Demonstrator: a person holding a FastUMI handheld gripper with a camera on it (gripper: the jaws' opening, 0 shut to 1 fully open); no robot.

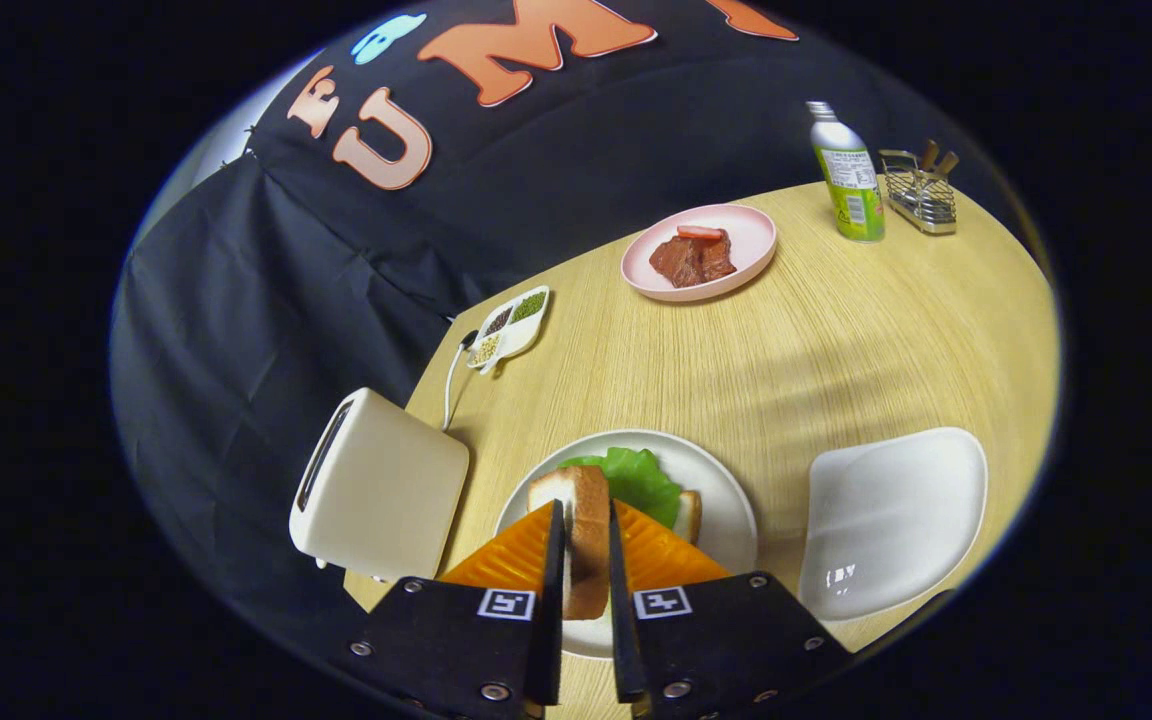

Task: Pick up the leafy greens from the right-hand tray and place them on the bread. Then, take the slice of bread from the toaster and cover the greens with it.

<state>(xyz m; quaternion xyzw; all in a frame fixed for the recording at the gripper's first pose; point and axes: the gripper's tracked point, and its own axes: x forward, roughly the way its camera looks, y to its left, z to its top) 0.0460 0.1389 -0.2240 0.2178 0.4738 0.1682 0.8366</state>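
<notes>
Gripper (586, 520) clamped on a bread slice (584, 530), held on edge over the round plate (726, 510). Lettuce (636, 480) lies on the plate's lower bread (688, 515); toaster (381, 490) beside it, white tray (891, 520) opposite.

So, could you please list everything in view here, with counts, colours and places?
bread slice: one, white with tan crust, held upright between the fingers above the plate
plate: one, white, ahead of the fingers
greens: one leaf, green, on the plate
lower bread: one, partly hidden under the greens
toaster: one, cream, beside the plate
tray: one, white, opposite side
pink plate: one, holding reddish meat
seasoning dish: one, white
bottle: one, green-labelled
wire rack: one, metal
table: one, light wood
tongs: one, shut on the bread slice
</notes>
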